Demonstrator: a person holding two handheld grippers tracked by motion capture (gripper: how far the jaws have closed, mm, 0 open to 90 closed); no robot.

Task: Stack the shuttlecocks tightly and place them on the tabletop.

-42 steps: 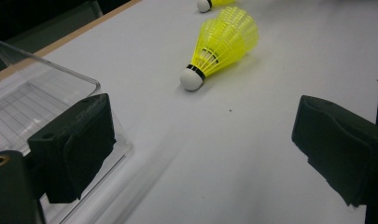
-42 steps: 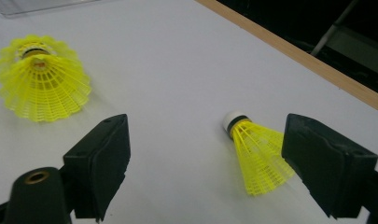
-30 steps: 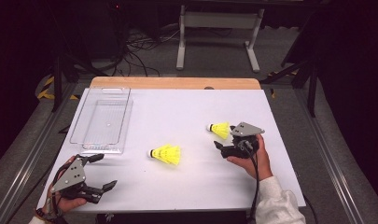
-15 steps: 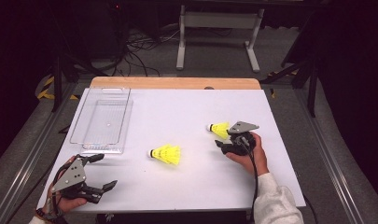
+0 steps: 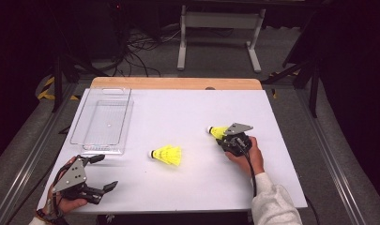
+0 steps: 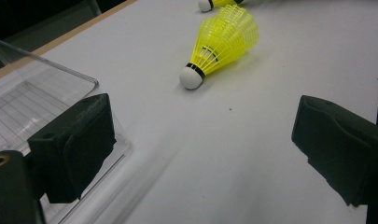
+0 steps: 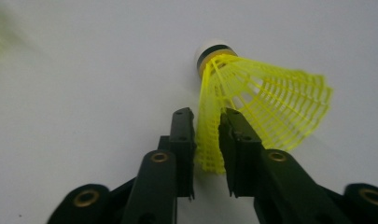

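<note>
Since the earlier frame the right gripper has been lowered slightly onto the far yellow shuttlecock, its jaws just closed so that the skirt edge is pinched between them. The left gripper is held wide open and empty near the clear tray. A second shuttlecock is lying mid-table, untouched.

Right tool closing on far shuttlecock.

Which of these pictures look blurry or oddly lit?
High view: the table is brightly lit, the room behind dark. Right gripper view: the shuttlecock is smeared at its skirt edge. Left gripper view: the near jaws are soft, the other shuttlecock sharp.
</note>
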